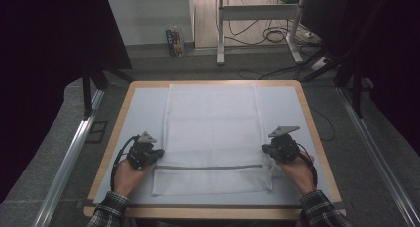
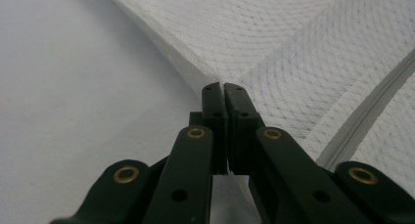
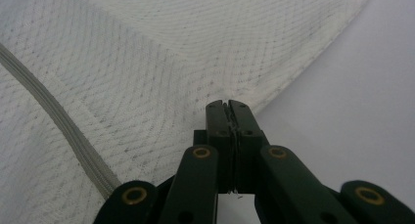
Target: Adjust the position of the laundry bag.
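The high view looked forward and down from above the near table (image 1: 317, 138) edge. Each gripper view looked along its own jaws, very close to the white mesh cloth (image 1: 213, 133), which all three views shared, with its grey band (image 1: 213, 166).

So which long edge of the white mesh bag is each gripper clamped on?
The left gripper pinches the mesh bag on its left edge, the right gripper on its right edge, both just beyond the grey zipper.

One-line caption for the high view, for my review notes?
Both tongs, left and right, pinch opposite side edges of a white mesh laundry bag on the table.
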`<state>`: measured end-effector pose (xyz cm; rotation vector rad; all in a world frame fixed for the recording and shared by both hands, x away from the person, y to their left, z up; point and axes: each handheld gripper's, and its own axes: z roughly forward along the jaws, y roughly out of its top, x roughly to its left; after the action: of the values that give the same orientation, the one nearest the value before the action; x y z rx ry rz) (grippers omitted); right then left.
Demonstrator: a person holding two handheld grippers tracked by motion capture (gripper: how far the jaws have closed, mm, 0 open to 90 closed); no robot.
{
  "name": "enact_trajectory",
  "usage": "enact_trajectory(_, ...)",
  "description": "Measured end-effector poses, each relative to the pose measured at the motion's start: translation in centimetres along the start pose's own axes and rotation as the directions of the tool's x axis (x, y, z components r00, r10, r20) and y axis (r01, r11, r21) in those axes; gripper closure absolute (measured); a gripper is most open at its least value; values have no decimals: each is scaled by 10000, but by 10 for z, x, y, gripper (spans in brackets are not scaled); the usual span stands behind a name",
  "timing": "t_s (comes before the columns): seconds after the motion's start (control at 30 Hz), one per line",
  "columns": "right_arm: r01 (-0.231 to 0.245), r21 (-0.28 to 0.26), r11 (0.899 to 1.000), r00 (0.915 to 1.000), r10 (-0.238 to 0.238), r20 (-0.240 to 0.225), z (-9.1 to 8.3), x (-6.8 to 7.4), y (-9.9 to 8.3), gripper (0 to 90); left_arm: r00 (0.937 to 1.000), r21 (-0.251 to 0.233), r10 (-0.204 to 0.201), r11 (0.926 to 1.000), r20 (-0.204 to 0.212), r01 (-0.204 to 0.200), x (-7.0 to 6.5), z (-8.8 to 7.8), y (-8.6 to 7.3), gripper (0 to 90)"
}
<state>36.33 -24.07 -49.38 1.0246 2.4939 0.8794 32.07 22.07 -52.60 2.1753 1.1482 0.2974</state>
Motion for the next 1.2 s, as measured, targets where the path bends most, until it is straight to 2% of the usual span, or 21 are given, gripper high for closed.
enact_trajectory(0.13, 23, 79, 10000, 9999, -23, -100, -7, 5, -8, 881, 9998, 97, 191, 9998, -29, -191, -4, -1, -1, 885)
enact_trajectory(0.33, 122, 54, 9999, 9998, -121, -163, -18, 10, -22, 878, 9997, 91, 187, 9998, 156, -188, -13, -5, -3, 885)
enact_trajectory(0.47, 117, 162, 9998, 9997, -114, -193, -18, 9, -26, 875, 9995, 224, 249, 9994, 183, -253, -18, -5, -5, 883)
enact_trajectory(0.6, 147, 265, 9995, 9997, -143, -174, -16, 10, -26, 868, 9997, 138, 178, 9997, 165, -180, -16, -5, -6, 868)
enact_trajectory(0.77, 195, 83, 9998, 9998, -195, -11, -18, 9, -26, 797, 9997, -106, 176, 9998, -164, -178, -15, -7, -7, 711)
enact_trajectory(0.8, 195, 83, 9998, 9998, -195, -11, -18, 9, -26, 797, 9997, -195, 119, 9997, -192, -123, -14, -7, -7, 711)
enact_trajectory(0.87, 114, 34, 9999, 9999, -114, 4, -19, 8, -26, 749, 9997, -405, 106, 9991, -222, -115, -14, -9, -7, 647)
enact_trajectory(0.9, 131, -54, 9999, 9999, -131, 27, -19, 7, -26, 712, 9996, -487, 98, 9988, -267, -111, -14, -10, -8, 583)
enact_trajectory(0.97, 133, -82, 9999, 9999, -133, 24, -19, 8, -26, 690, 9995, -598, 93, 9981, -286, -110, -15, -11, -9, 567)
enact_trajectory(1.0, 166, -106, 9998, 9999, -166, 38, -20, 8, -26, 664, 9994, -703, 126, 9974, -316, -148, -17, -13, -11, 512)
enact_trajectory(1.1, 192, -152, 9997, 9998, -191, 28, -21, 10, -26, 628, 9993, -767, 122, 9969, -340, -148, -18, -14, -13, 440)
enact_trajectory(1.2, 172, -216, 9996, 9998, -170, 111, -24, 10, -29, 531, 9991, -919, 122, 9956, -405, -159, -20, -17, -16, 369)
